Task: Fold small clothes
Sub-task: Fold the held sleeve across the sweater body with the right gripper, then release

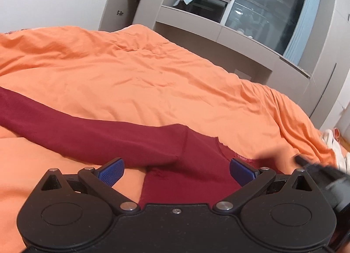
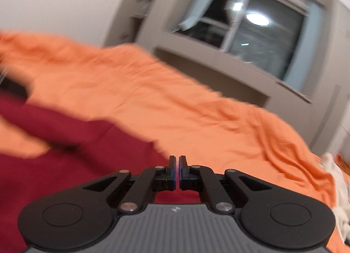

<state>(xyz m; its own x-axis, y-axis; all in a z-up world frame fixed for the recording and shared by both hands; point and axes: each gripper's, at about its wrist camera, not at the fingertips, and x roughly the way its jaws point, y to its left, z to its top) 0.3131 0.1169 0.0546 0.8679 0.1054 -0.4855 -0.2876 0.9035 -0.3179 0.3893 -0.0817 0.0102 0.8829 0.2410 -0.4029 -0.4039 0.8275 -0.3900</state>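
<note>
Maroon long-sleeved top [image 1: 135, 137] lay spread on orange bed cover [image 1: 135, 73], sleeve out, unfolded. Left gripper [image 1: 177, 168] stood apart above it; right gripper [image 2: 177, 171] together, empty. Folding seemingly all left.

The left gripper [image 1: 176, 171] stands wide apart, its two blue pads [image 1: 111, 171] spread to either side with nothing pressed between them. It tilts downward over the dark red garment [image 1: 109, 139], hovering just above the cloth near the collar. The right gripper [image 2: 177, 172] is closed, its pads nearly meeting, only a thin slit between them, and nothing is clamped there. It also tilts downward, at the garment's far edge. From the left wrist, the right gripper appears as a dark blur just right of the garment's collar.
</note>
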